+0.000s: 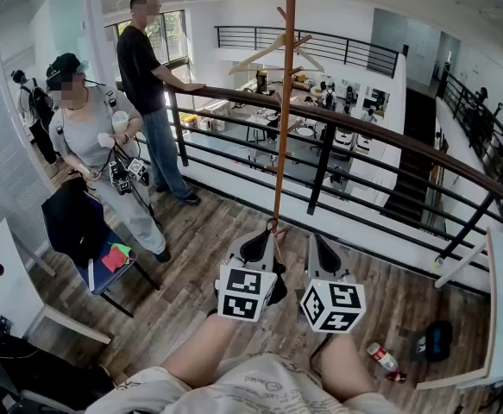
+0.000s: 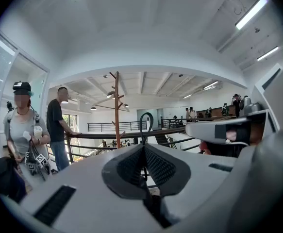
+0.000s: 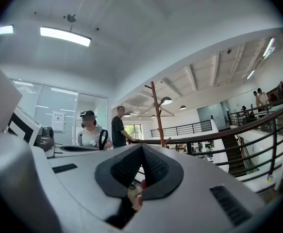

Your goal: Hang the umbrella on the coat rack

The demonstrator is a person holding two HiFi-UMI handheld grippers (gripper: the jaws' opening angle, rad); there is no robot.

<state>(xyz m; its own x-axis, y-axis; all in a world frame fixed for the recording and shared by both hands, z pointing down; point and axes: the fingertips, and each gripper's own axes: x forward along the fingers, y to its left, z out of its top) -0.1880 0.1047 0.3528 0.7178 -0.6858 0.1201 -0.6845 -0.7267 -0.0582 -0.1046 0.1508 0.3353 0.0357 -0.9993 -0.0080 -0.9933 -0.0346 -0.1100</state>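
The brown wooden coat rack [image 1: 284, 102] stands straight ahead by the railing, its pegs branching near the top; it also shows in the left gripper view [image 2: 116, 108] and the right gripper view [image 3: 157, 113]. My left gripper [image 1: 262, 247] is shut on the umbrella's thin dark strap loop [image 2: 146, 121], which sticks up from between its pads close to the pole. A dark bulk [image 1: 278, 289] under that gripper looks like the umbrella itself, mostly hidden. My right gripper [image 1: 323, 254] is beside it, jaws together [image 3: 142, 152], gripping nothing I can make out.
A dark metal railing [image 1: 337, 123] runs behind the rack, with a drop to a lower floor. Two people [image 1: 152, 84] stand at the left near a chair [image 1: 96, 248] draped with a black jacket. White tables [image 1: 14, 287] flank both sides. A bottle [image 1: 382, 359] and a black bag [image 1: 432, 339] lie on the floor.
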